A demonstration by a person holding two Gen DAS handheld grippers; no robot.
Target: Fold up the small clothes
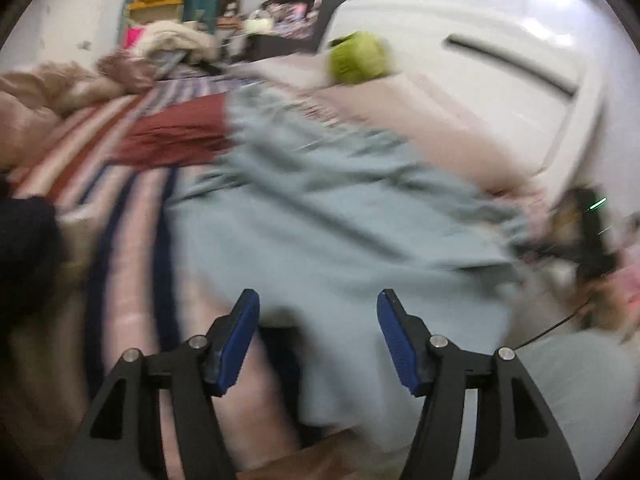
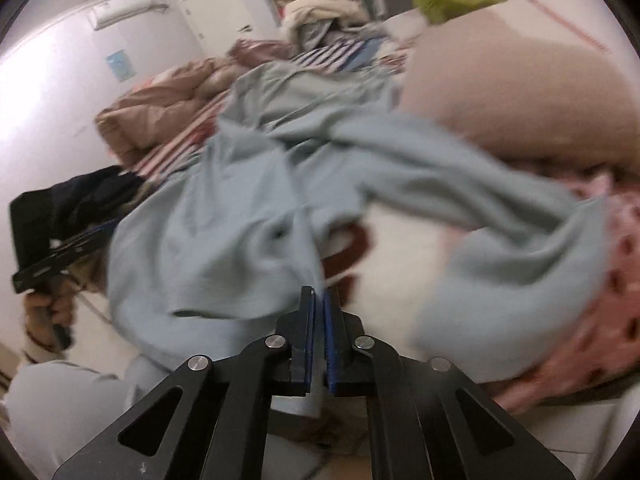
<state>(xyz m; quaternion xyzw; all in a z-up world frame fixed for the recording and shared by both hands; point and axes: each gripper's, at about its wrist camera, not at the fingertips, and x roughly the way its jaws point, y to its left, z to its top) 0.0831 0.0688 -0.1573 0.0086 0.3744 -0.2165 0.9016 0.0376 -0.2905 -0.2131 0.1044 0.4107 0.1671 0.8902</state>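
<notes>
A pale blue garment (image 1: 320,216) lies spread and rumpled on the striped bed. My left gripper (image 1: 318,308) is open and empty, its blue pads just short of the garment's near edge. My right gripper (image 2: 319,300) is shut on a fold of the same pale blue garment (image 2: 240,216) and holds it lifted and bunched. The left gripper (image 2: 52,256) shows at the left of the right wrist view, held in a hand. Both views are motion-blurred.
A dark red cloth (image 1: 172,136) lies on the striped cover (image 1: 132,216) beyond the garment. A green bundle (image 1: 358,58) sits on a beige pillow (image 2: 520,84). A brown quilt (image 2: 160,96) and piled clothes lie at the far end. A pink dotted cloth (image 2: 616,264) is at right.
</notes>
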